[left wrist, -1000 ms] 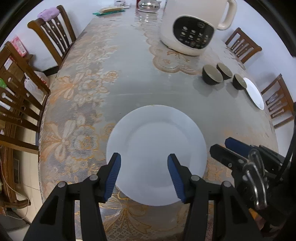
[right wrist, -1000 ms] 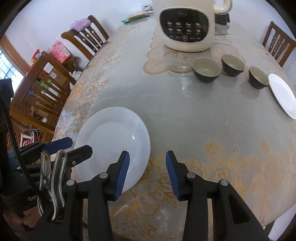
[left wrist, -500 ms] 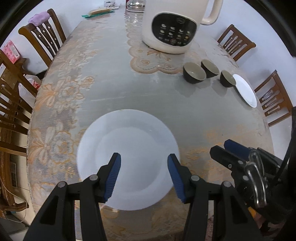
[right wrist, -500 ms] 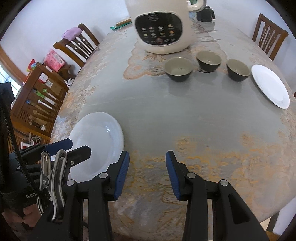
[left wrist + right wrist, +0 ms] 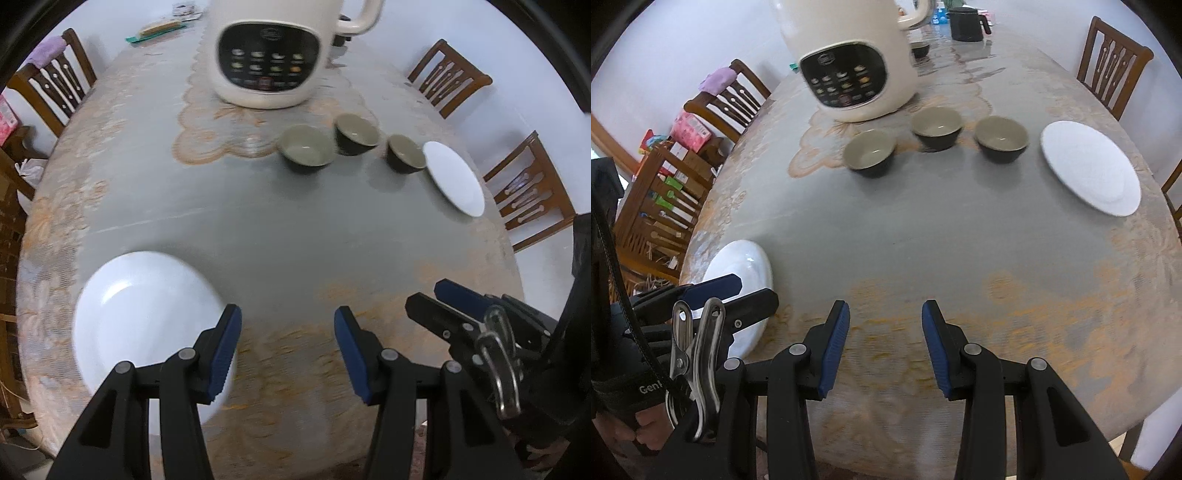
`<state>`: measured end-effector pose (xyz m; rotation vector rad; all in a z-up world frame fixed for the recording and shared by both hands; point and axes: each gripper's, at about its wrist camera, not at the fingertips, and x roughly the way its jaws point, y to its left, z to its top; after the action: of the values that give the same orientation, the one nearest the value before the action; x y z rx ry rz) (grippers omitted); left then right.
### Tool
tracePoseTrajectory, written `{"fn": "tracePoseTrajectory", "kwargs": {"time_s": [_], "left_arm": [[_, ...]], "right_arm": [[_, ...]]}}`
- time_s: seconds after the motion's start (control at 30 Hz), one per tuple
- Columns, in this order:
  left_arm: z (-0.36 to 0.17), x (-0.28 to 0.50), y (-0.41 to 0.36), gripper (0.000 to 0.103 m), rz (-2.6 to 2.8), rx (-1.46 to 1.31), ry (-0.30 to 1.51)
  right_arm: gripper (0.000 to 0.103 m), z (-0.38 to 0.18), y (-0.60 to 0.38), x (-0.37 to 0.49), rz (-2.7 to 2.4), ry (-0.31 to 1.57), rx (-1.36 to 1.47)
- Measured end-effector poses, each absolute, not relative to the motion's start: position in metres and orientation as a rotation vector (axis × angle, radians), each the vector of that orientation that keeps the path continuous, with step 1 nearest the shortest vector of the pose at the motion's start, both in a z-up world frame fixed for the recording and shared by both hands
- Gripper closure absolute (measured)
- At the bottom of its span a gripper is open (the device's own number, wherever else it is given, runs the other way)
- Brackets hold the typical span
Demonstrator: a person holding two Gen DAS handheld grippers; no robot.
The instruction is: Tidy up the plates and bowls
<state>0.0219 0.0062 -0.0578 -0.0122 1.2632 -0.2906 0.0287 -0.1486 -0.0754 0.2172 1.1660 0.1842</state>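
A large white plate [image 5: 144, 314] lies on the table near its front left edge; it also shows in the right wrist view [image 5: 746, 266]. A second white plate [image 5: 452, 177] [image 5: 1089, 166] lies at the far right. Three dark bowls with grey insides [image 5: 306, 151] [image 5: 356, 131] [image 5: 406, 151] stand in a row in front of the kettle, also seen in the right wrist view [image 5: 871, 153] [image 5: 936, 125] [image 5: 1001, 136]. My left gripper [image 5: 288, 350] is open and empty, just right of the near plate. My right gripper [image 5: 884, 343] is open and empty over the front edge.
A big cream electric kettle [image 5: 269, 55] stands on a lace mat at the table's middle back. Wooden chairs [image 5: 447, 81] ring the table [image 5: 258, 229]. A black jug [image 5: 966, 22] stands at the far end. A wooden shelf [image 5: 661, 199] is at the left.
Both grippers have swung to the right; the near plate has slid from between my left fingers to their left. The bowls and the far plate now sit nearer the middle of both views.
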Motion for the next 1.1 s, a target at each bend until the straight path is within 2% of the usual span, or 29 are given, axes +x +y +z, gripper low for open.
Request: {"fn": "tracePoseTrajectory", "kwargs": {"time_s": [1.1], "left_arm": [[-0.076,0.090,-0.177,0.048,-0.284,-0.103,1.306]], "right_arm": [[0.061,-0.096,-0.348,0.086,0.180,1.223,0.130]]}}
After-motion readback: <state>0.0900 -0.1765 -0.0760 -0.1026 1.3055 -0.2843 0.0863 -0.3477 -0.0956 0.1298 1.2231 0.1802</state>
